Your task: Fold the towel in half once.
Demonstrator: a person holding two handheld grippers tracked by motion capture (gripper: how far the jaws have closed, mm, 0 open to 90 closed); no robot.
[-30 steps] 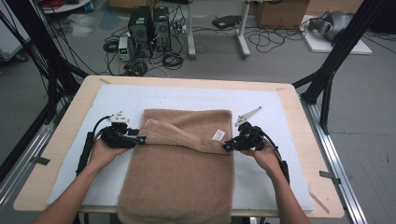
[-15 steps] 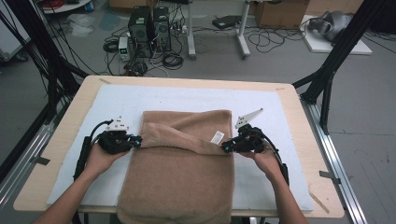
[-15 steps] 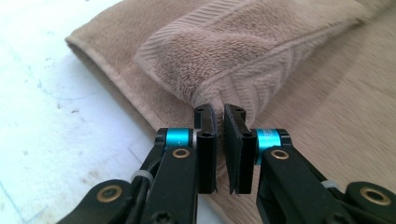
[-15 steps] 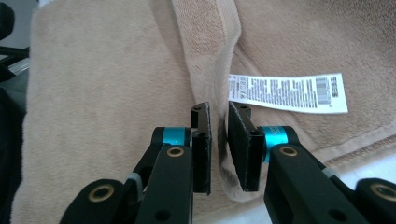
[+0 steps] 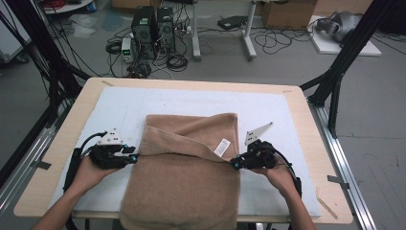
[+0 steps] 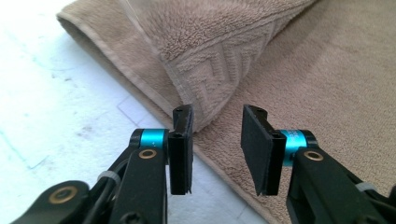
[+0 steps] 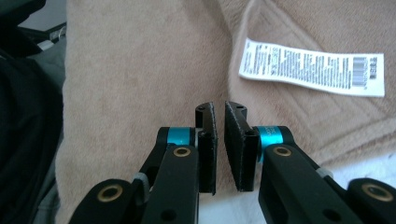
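Left gripper view first: my left gripper point(image 6: 215, 140) has its jaws spread wide, nothing between them, and the folded corner of the towel point(image 6: 205, 70) sits just beyond the tips, its patterned border pointing right at the gap. On the other side my right gripper point(image 7: 220, 135) shows jaws nearly together with a thin slit left, no cloth in it as far as I can see, hovering at the towel's edge with the white care label point(image 7: 312, 67) a little further along. From the high view, left gripper point(image 5: 129, 158) is at the towel's left edge, right gripper point(image 5: 235, 164) at its right edge, both level with the fold line. The towel point(image 5: 186, 182) lies mid-table on the white mat point(image 5: 119, 103), long axis running near to far, its near end hanging off the table edge. Both hands are equally close; I judge each corner a short push inward away.
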